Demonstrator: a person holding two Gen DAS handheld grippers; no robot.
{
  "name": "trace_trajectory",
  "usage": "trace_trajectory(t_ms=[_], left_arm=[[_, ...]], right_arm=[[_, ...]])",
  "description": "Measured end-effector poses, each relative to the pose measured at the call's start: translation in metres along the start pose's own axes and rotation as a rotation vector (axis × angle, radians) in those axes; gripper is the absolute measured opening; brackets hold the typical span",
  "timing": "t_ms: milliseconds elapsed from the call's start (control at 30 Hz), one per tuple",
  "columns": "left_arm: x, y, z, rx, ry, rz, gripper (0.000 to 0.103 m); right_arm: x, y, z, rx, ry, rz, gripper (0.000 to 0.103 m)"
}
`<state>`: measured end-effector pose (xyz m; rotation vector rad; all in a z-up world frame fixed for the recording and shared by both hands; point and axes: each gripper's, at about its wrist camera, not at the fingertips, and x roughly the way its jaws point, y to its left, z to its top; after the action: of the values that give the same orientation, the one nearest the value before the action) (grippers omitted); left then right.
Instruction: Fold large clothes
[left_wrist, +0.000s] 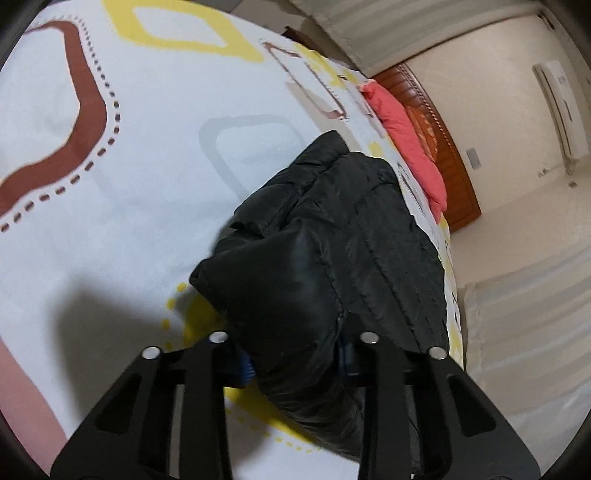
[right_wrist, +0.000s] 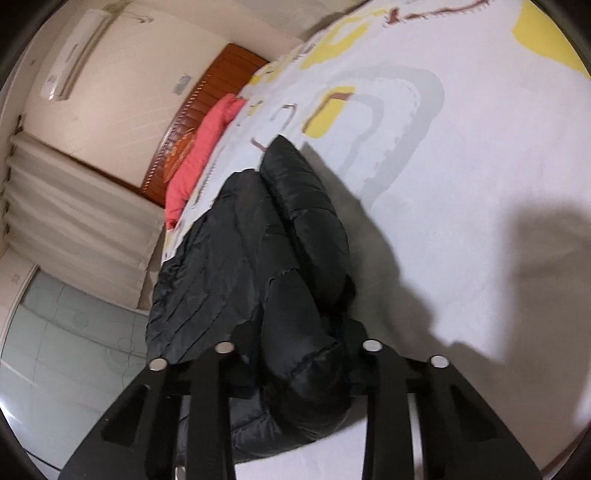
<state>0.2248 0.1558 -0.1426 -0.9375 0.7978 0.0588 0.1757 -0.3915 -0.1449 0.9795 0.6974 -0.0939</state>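
both the left hand-held gripper (left_wrist: 295, 363) and right hand-held gripper (right_wrist: 299, 369) pinch bunched folds of the black puffer jacket (left_wrist: 332, 236), which trails ahead of them over the patterned bed (left_wrist: 147, 166).

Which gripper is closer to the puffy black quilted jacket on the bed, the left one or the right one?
Neither, it's a tie. The left gripper pinches a fold of the puffy black quilted jacket, and the right gripper pinches another fold.
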Motion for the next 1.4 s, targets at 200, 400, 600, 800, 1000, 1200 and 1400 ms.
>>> trace_trajectory(t_ms=[200,400,600,800,1000,1200,1400], left_arm=[[-0.028,0.014,-0.010,-0.003,0.014,-0.013,0.025],[-0.067,0.043,-0.029,-0.005,0.035,-0.017,0.025],[-0.092,0.067,-0.042,-0.013,0.047,-0.021,0.027],[-0.107,0.073,-0.039,-0.047,0.010,0.002,0.055],[-0.111,0.082,-0.034,0.004,-0.021,0.022,0.048],[-0.114,0.089,-0.033,0.027,0.004,0.071,0.058],[-0.139,0.087,-0.032,0.119,-0.048,0.166,0.063]], right_arm=[[-0.022,-0.002,-0.012,-0.030,0.012,-0.001,0.027],[-0.047,-0.017,-0.033,-0.038,0.045,0.009,0.027],[-0.064,-0.031,-0.055,-0.045,0.085,0.016,0.030],[-0.078,-0.039,-0.051,-0.015,0.057,0.013,0.052],[-0.078,-0.045,-0.045,-0.008,0.057,0.019,0.042],[-0.080,-0.038,-0.047,-0.096,0.066,-0.044,0.039],[-0.106,-0.034,-0.042,-0.171,0.001,-0.166,0.040]])
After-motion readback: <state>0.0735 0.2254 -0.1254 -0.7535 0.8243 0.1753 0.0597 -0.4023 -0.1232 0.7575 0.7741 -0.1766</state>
